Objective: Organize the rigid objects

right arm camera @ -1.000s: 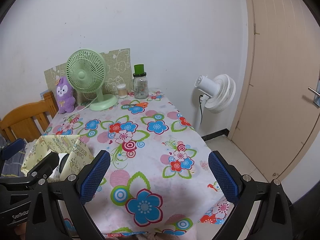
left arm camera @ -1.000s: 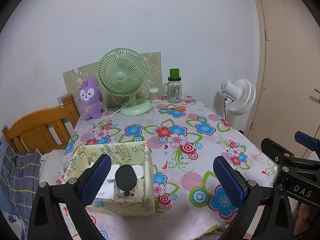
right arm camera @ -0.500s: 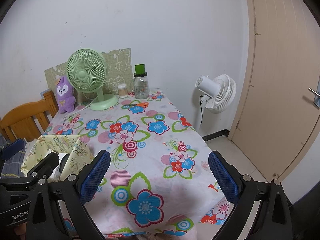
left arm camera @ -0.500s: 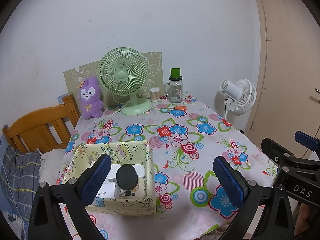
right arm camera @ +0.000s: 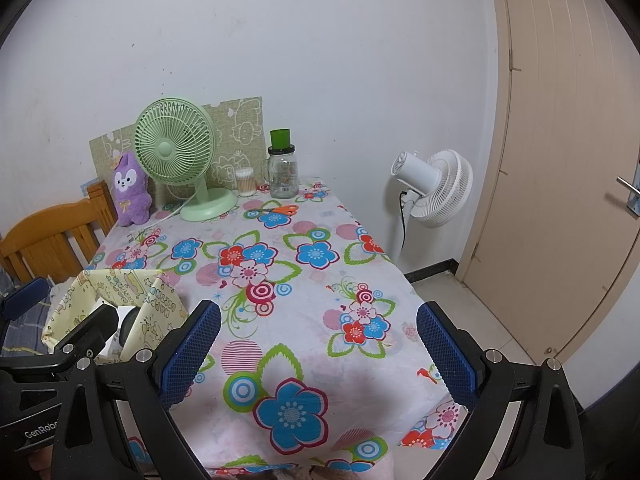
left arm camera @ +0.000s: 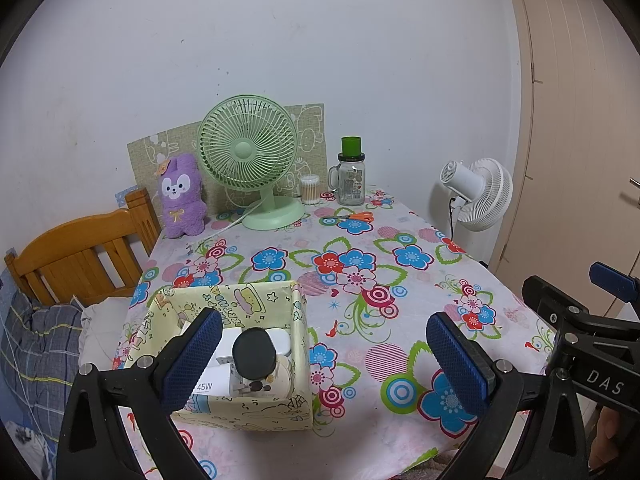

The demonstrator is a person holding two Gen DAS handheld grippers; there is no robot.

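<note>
A yellow cartoon-print fabric box (left arm camera: 296, 360) sits at the table's near left; it also shows in the right wrist view (right arm camera: 156, 300). It holds a white charger box marked 45W (left arm camera: 216, 384), a black round-topped object (left arm camera: 254, 352) and other white items. Orange-handled scissors (left arm camera: 354, 217) lie on the flowered tablecloth near the back, also seen in the right wrist view (right arm camera: 280, 210). My left gripper (left arm camera: 324, 360) is open and empty above the near edge, beside the box. My right gripper (right arm camera: 318, 354) is open and empty over the table's near right.
At the back stand a green desk fan (left arm camera: 252, 160), a purple plush (left arm camera: 180, 196), a cotton swab jar (left arm camera: 310, 189) and a glass jar with a green lid (left arm camera: 351, 176). A wooden chair (left arm camera: 76, 252) is left, a white floor fan (right arm camera: 432, 188) and door (right arm camera: 560, 160) right.
Both grippers have risen or pulled back very slightly; the scene has shifted down a little in both views. Nothing on the table has moved.
</note>
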